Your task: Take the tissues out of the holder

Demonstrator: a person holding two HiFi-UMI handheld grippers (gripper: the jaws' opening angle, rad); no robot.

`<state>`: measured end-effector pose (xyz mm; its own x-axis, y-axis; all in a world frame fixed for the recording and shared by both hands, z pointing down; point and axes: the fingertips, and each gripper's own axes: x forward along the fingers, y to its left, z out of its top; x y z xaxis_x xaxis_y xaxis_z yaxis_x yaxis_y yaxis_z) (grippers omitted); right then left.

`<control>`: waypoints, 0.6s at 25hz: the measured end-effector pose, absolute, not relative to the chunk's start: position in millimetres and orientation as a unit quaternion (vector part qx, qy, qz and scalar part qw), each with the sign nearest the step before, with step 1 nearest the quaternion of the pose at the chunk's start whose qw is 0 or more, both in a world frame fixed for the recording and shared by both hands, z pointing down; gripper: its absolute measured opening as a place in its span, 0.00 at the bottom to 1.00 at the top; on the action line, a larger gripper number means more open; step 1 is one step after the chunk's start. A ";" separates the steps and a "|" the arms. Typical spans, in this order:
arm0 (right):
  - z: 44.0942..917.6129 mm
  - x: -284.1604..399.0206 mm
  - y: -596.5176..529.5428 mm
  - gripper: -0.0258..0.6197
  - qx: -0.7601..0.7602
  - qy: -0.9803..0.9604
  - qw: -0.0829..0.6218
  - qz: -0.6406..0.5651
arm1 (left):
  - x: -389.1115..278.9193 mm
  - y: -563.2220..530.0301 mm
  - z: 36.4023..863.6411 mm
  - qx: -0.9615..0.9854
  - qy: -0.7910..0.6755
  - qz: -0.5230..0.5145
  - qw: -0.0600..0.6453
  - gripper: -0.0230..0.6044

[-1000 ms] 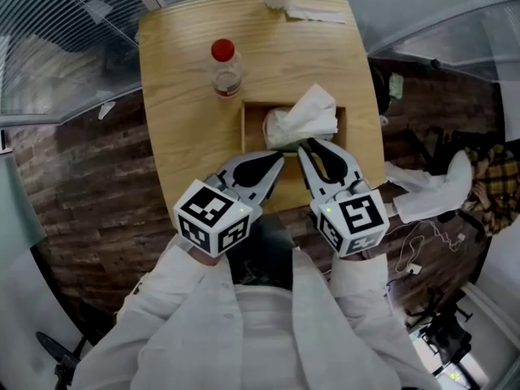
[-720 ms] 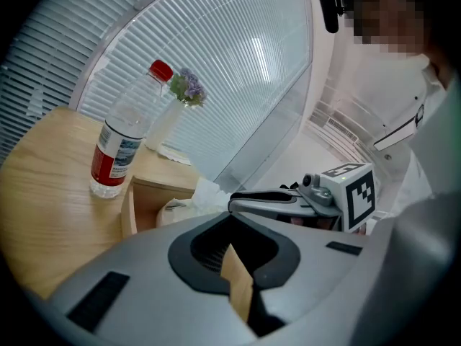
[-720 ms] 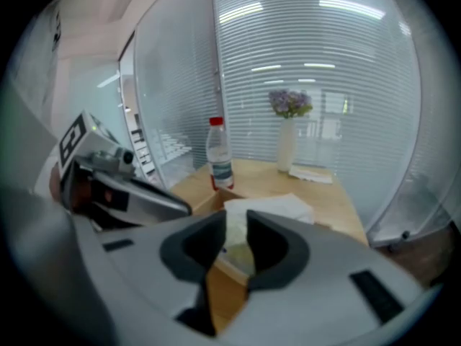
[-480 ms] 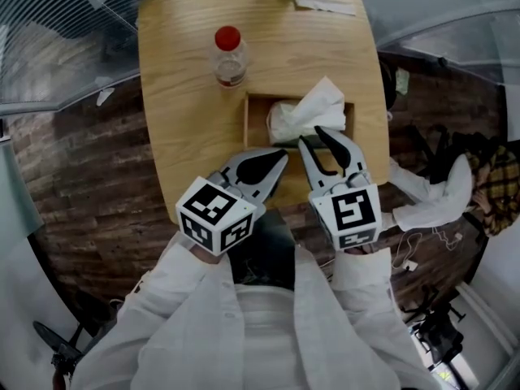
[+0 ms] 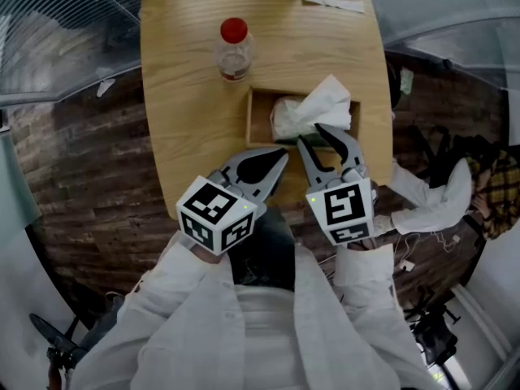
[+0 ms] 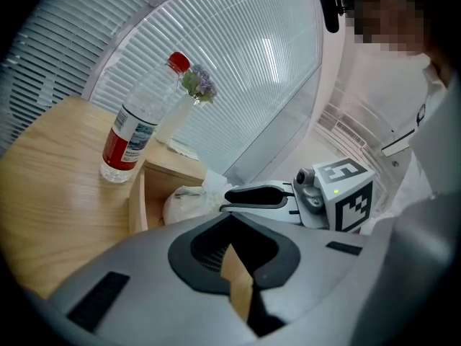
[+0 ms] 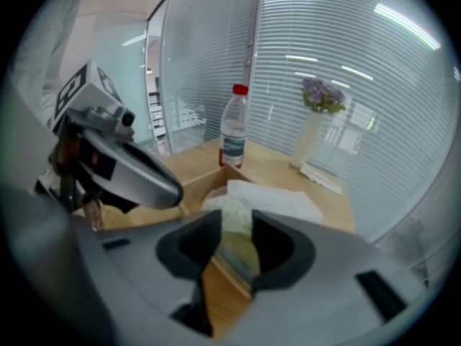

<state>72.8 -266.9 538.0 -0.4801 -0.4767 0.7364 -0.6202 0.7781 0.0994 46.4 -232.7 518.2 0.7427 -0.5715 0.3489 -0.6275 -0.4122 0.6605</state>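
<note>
white crumpled tissues (image 5: 313, 108) sit heaped in the open-topped light wooden box holder (image 5: 251, 119). they rise above its rim, one sheet standing up toward the far right corner. the holder stands on the pale wooden table (image 5: 183, 96), close to its near edge.

right gripper (image 5: 312, 135): grey jaws wide apart, just been opening. tips at the holder's near rim, against the heap. its own view shows tissue in the gap beyond the pads, pads not pressing it.

left gripper (image 5: 276, 158): jaws closed tip to tip, nothing held. only a sliver of table edge shows through the loop behind the tips. it lies just beside the right gripper, over the near table edge, short of the holder.

clear plastic bottle (image 5: 233, 49) with red cap and red label stands upright behind the holder's left corner, apart from it.

head view only: dark plank floor (image 5: 97, 185), white sleeves (image 5: 203, 315).

gripper views only: tall white vase (image 7: 311, 139) of purple flowers at the far table edge, a sheet of paper (image 7: 324, 177) at its foot. the head view shows just the vase's base.
</note>
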 end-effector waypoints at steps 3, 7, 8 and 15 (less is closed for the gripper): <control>540.7 72.4 -266.7 0.22 0.321 -0.854 0.398 0.094 | 43.8 -233.5 519.1 0.837 -0.363 0.033 0.407 0.04; 543.4 70.7 -265.5 0.22 0.314 -0.855 0.402 0.094 | 41.4 -234.1 520.9 0.835 -0.369 0.032 0.408 0.05; 544.6 70.2 -264.7 0.22 0.311 -0.855 0.404 0.095 | 41.2 -234.0 521.3 0.834 -0.370 0.032 0.408 0.04; 547.0 69.2 -260.9 0.16 0.299 -0.854 0.416 0.091 | 40.8 -231.4 520.6 0.834 -0.370 0.034 0.408 0.04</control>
